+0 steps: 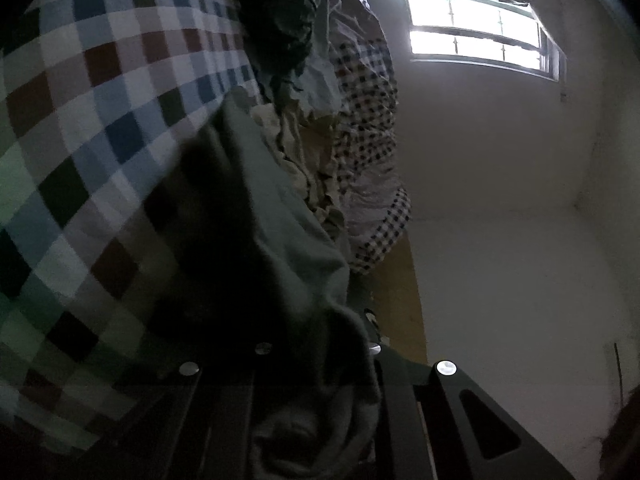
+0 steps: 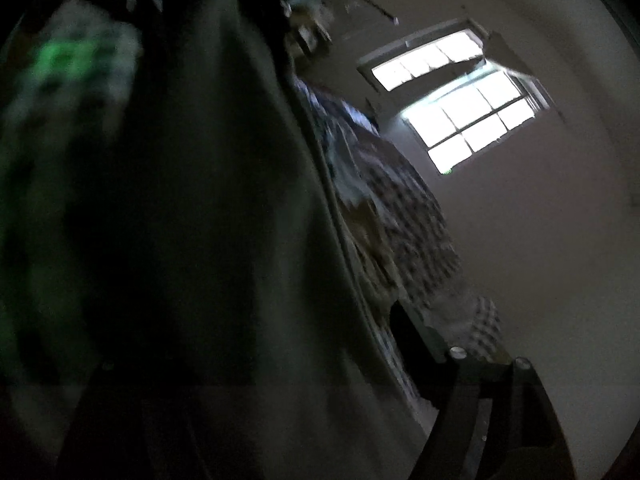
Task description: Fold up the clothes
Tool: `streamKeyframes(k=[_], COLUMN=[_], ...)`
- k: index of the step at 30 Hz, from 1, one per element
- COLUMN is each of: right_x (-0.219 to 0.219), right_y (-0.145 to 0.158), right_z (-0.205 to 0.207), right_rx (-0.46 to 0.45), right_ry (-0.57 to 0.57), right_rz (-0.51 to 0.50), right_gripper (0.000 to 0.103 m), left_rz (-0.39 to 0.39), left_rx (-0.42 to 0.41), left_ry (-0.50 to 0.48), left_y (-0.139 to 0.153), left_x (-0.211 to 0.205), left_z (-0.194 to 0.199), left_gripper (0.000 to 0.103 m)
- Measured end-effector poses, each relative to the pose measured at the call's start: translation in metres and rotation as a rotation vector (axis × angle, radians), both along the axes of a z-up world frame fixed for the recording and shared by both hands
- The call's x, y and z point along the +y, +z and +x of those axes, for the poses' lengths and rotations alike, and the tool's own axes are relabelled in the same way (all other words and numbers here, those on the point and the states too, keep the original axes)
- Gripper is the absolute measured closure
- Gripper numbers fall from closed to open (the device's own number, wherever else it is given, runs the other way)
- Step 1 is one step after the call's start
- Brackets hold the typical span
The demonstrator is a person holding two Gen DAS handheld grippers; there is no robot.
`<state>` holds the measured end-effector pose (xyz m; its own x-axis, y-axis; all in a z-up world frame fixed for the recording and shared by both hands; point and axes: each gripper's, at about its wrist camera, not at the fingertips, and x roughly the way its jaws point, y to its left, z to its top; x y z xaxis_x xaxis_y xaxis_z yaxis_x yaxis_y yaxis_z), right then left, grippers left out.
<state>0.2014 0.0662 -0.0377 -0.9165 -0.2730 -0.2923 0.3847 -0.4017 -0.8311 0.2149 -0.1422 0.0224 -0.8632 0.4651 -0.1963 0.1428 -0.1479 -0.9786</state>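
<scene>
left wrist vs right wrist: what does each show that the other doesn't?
Left wrist only: a sharp big-check sheet, a dark crumpled garment on the pile and a yellow panel.
Right wrist only: a blurred rod-like object high on the wall.
Both: the grey-green garment draped close over the jaws, a small-check cloth, the bright window and pale wall.

Both wrist views upward, cloth-close, sharing window (image 1: 480, 28)

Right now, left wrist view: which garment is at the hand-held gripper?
The plain grey-green garment, draped over the left hand-held gripper; the small-check cloth lies farther off.
</scene>
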Motion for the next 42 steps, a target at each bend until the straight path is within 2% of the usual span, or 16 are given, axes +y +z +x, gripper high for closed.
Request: streamKeyframes(k=[4,10,16,21,23,24,25,26,28,29,32,36,42], right_x=[0.047,0.114,0.149,0.153,0.15,0.15,0.15,0.15,0.148,0.148,0.147,0.15,0.144], right_y=[0.002,0.003,0.002,-0.011,-0.015,-0.017,-0.02,-0.022,-0.027,-0.029,-0.024,0.007,0.06], right_z=[-0.017,-0.043,-0.039,-0.032,-0.03,-0.029,-0.029,-0.029,-0.027,-0.026,-0.032,-0.038,-0.047], right_rx=[-0.002,0.004,0.061,0.096,0.104,0.094,0.084,0.075,0.049,0.036,-0.018,-0.067,-0.054], right_ry=[-0.104,-0.245,-0.27,-0.234,-0.199,-0.186,-0.172,-0.159,-0.154,-0.155,-0.186,-0.227,-0.258], right_rz=[-0.004,0.06,0.171,0.246,0.286,0.301,0.315,0.329,0.345,0.351,0.32,0.212,0.11], right_gripper=[0.021,0.021,0.021,0.022,0.025,0.032,0.042,0.049,0.075,0.079,0.086,0.088,0.088], left_rz=[-0.006,0.023,0.018,0.007,0.001,-0.002,-0.003,-0.004,-0.009,-0.012,-0.023,-0.061,-0.145], left_rx=[0.018,0.018,-0.001,-0.02,-0.028,-0.032,-0.036,-0.04,-0.05,-0.054,-0.068,-0.061,-0.024], left_ry=[-0.004,-0.001,0.008,0.01,0.01,0.01,0.01,0.01,0.01,0.009,0.009,0.005,0.003], left_y=[0.01,0.007,0.005,0.002,0.001,0.0,-0.001,-0.002,-0.004,-0.005,-0.007,-0.004,0.01], left_x=[-0.003,-0.005,-0.006,-0.006,-0.007,-0.007,-0.007,-0.007,-0.008,-0.008,-0.008,-0.007,-0.005], left_z=[-0.003,-0.004,-0.003,-0.001,0.0,0.001,0.002,0.002,0.004,0.005,0.007,0.008,0.01], left_gripper=[0.094,0.094,0.094,0.094,0.094,0.094,0.094,0.094,0.094,0.094,0.094,0.094,0.094])
